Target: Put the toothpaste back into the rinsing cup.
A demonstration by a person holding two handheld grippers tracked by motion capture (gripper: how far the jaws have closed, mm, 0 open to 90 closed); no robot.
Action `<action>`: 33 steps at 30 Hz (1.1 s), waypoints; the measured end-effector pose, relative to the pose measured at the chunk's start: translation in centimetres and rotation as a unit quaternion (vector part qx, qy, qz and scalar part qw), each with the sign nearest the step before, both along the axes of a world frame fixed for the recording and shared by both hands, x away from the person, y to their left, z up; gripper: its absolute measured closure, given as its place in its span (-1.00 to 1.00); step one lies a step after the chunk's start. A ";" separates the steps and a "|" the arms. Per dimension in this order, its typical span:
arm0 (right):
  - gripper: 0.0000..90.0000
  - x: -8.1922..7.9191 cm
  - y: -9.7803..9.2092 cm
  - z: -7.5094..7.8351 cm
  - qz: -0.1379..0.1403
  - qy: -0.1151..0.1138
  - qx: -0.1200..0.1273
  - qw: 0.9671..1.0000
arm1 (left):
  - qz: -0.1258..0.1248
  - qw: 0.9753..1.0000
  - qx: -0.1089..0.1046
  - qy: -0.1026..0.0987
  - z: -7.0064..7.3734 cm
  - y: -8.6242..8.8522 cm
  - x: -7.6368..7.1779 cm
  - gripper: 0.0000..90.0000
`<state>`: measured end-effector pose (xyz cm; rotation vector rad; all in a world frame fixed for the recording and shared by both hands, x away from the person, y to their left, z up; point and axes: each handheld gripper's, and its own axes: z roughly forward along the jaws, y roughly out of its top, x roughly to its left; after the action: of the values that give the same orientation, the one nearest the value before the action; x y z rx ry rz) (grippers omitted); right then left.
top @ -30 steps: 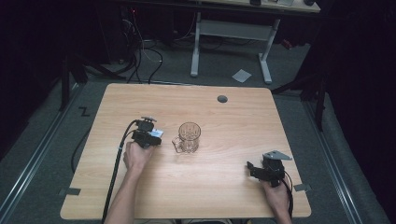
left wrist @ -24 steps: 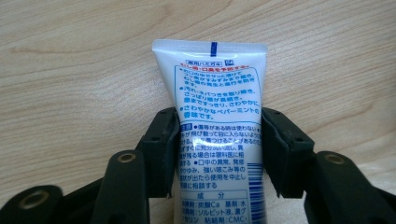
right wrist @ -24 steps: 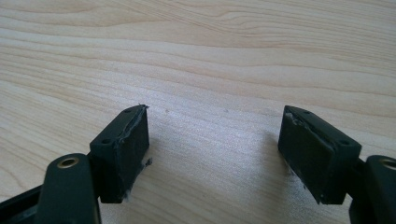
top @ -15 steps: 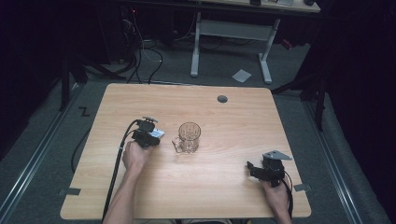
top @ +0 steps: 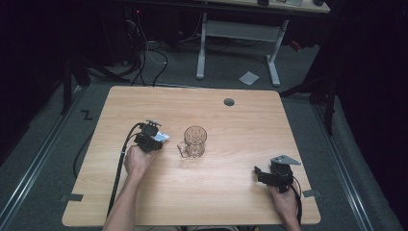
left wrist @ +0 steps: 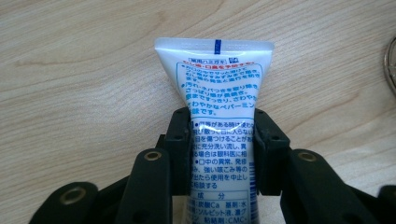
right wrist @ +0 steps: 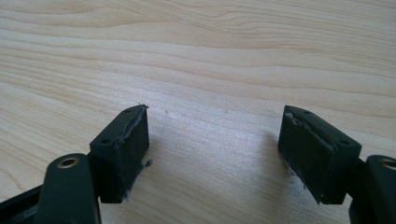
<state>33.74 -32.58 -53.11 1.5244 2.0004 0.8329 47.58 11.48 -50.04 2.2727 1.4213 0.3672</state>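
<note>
Left gripper [top: 155, 137] gripping white tube [top: 161, 137] beside glass mug [top: 193, 142]; right gripper [top: 262, 174] resting near table [top: 240, 120] edge.

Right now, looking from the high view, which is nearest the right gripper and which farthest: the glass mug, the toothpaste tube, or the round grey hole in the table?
From the right gripper:
1. Glass mug, mid-table.
2. Toothpaste tube, left, in the left gripper.
3. Grey hole, far edge, about as far; too close to call.

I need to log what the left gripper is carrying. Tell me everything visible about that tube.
The tube is white soft plastic with blue Japanese print and a flat crimped end pointing away from the left gripper, whose jaws clamp its sides. Its cap end is hidden. It is held above the wooden table, just left of the glass mug.
</note>
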 end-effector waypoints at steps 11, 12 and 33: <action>-0.45 0.0 0.0 0.0 0.000 0.000 0.000 1.000 | -0.019 0.999 -0.025 -0.009 0.4 -0.7 -0.5 0.48; -0.45 0.0 0.0 0.0 0.000 0.000 0.000 1.000 | -0.021 0.999 -0.026 -0.010 0.5 -0.7 -0.5 0.48; -0.45 0.0 0.0 0.0 -0.001 0.001 0.000 1.000 | -0.041 0.996 -0.053 -0.059 3.3 -0.8 -2.7 0.48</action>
<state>33.73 -32.58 -53.10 1.5276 1.9987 0.8318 44.84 10.72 -46.78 2.1776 1.2559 0.3840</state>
